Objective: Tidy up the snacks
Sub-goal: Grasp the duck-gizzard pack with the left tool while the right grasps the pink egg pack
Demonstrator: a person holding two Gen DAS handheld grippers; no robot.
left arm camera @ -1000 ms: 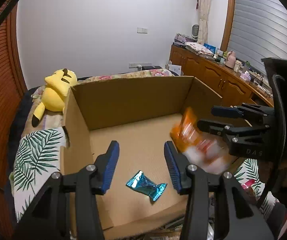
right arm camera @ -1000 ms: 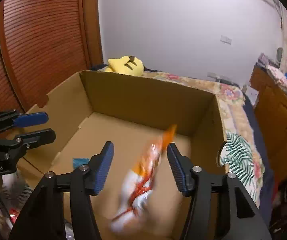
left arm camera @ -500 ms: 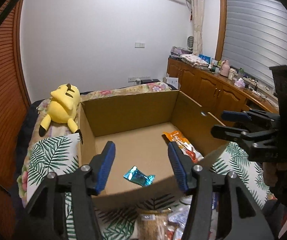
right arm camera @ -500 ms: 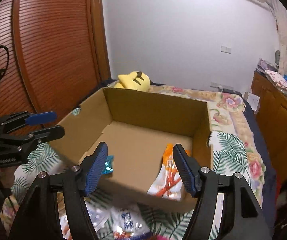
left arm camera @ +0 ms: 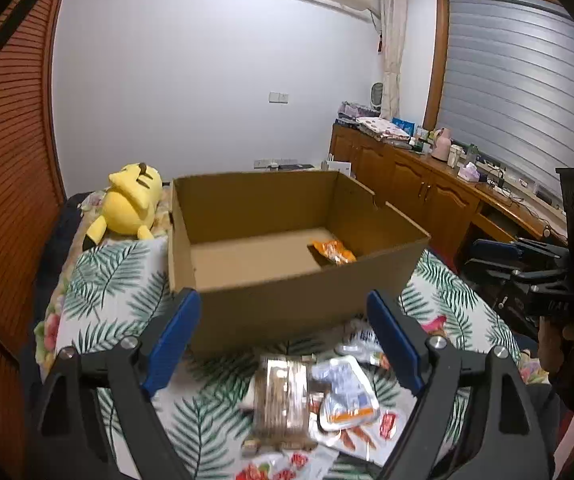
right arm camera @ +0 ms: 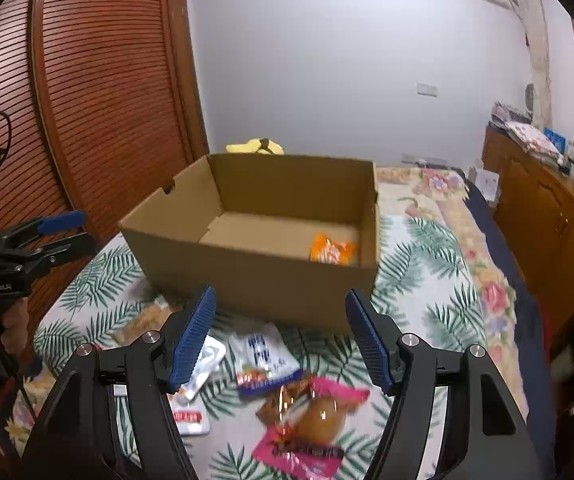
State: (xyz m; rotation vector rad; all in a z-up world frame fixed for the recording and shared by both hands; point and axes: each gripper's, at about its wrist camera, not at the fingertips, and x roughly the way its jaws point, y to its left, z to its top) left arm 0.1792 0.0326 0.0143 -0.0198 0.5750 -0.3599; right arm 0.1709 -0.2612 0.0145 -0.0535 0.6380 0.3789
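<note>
Snack packets [left arm camera: 327,396] lie scattered on a palm-leaf bedspread [left arm camera: 115,280] just in front of an open cardboard box [left arm camera: 287,300], while one orange snack bag [left arm camera: 333,251] rests inside the box against its right wall. Above the pile, the left gripper [left arm camera: 283,340] hangs with its blue-padded fingers spread wide and nothing between them. The right gripper [right arm camera: 281,336] is likewise spread wide and empty, above a pink-wrapped pastry [right arm camera: 313,420] and a blue-and-white packet [right arm camera: 263,360]. A yellow Pikachu plush [left arm camera: 131,200] lies on the bed, to the left of the box and near its far corner. A wooden cabinet [left arm camera: 427,196] lines the right wall.
</note>
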